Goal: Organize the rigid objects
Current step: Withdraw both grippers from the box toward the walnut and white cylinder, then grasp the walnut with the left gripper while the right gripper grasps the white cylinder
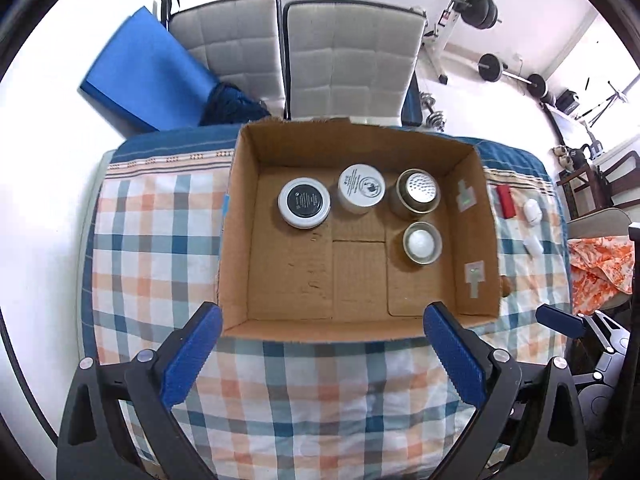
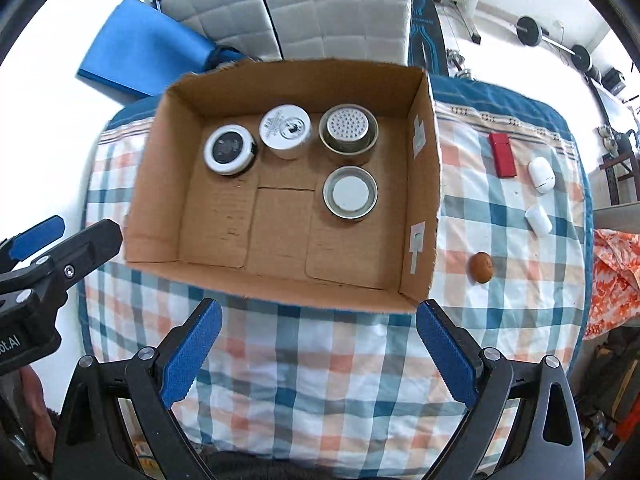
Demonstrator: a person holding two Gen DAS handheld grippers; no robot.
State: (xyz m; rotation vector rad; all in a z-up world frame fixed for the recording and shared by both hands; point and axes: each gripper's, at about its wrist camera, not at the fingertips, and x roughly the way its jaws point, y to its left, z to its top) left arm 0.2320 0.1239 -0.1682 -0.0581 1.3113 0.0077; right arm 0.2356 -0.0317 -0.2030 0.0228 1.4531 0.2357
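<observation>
Left claw [image 1: 322,358]: jaws wide apart, holding nothing, hovering over the checked cloth [image 1: 280,400] just near of the cardboard box [image 1: 236,248]. Right claw [image 2: 318,354]: also spread wide, empty, same hover at the box's near right corner.

Inside the box, far row left to right: black-lidded jar [image 2: 230,150], white jar [image 2: 285,130], metal tin with a perforated top [image 2: 349,130]. A second tin with a white insert [image 2: 350,197] sits just near of the perforated one.

On the desk right of the box: red case [image 2: 502,154], two white capsules [image 2: 541,174], [image 2: 539,220], and a small brown round item [image 2: 481,266], possibly a nut, too small to tell.
</observation>
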